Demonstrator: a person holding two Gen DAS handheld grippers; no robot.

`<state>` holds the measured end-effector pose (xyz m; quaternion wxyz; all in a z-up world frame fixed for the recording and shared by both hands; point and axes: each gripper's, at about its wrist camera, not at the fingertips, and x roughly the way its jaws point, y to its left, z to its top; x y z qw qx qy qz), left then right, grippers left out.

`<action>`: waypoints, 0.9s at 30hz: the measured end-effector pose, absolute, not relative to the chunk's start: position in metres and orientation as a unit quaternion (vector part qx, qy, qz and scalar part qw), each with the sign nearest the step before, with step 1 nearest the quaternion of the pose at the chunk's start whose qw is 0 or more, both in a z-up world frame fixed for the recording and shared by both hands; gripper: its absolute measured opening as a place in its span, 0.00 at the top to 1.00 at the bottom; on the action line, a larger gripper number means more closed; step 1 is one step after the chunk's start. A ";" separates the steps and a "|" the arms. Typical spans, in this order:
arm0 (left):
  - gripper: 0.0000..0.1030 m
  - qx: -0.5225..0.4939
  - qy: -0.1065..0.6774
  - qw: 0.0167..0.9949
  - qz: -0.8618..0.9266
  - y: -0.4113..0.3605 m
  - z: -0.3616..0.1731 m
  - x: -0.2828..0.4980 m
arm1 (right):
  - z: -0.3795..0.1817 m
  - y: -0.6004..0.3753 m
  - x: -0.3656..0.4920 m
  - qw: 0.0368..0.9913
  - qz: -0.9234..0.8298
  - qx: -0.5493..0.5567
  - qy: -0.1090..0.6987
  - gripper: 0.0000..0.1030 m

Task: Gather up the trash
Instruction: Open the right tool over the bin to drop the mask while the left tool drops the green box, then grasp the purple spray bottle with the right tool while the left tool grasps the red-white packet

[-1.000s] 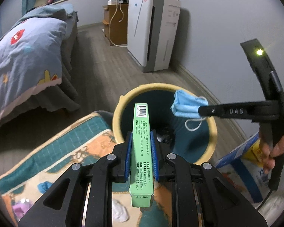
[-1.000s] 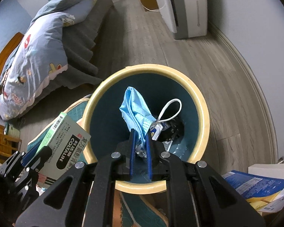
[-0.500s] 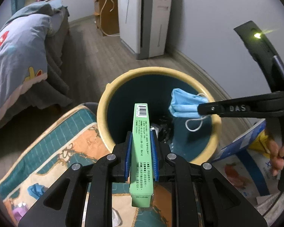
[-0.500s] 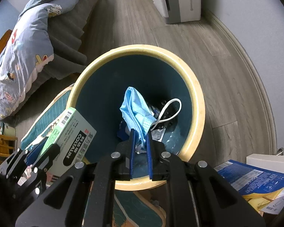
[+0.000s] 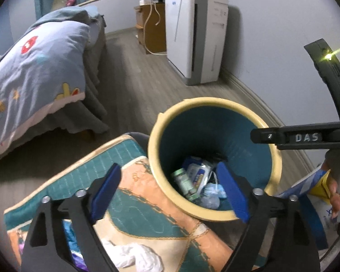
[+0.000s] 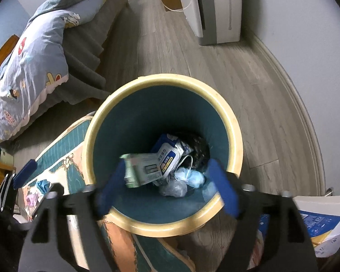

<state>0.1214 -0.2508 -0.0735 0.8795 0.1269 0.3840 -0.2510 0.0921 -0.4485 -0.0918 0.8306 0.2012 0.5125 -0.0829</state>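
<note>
Right wrist view looks down into the bin (image 6: 234, 136), where the green box (image 6: 139, 170) and blue mask (image 6: 191, 176) lie among what seems other wrappers. Both the right tool (image 6: 167, 188) and left tool (image 5: 170, 190) are opening, nothing between their jaws.

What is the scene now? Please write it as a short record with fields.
place: bedroom floor, beside a bed
bin: trash bin, teal inside, cream rim, upright
in bin: green box, blue face mask, wipes pack
left tool: jaws opening, nothing between them
right tool: jaws opening, nothing between them
still outside: white crumpled tissue on the patterned mat
</note>
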 end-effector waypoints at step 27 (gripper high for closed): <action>0.07 0.065 0.363 0.914 -0.168 -0.084 -0.033 0.085 | -0.047 -0.344 0.093 0.864 -0.042 0.080 0.495 0.05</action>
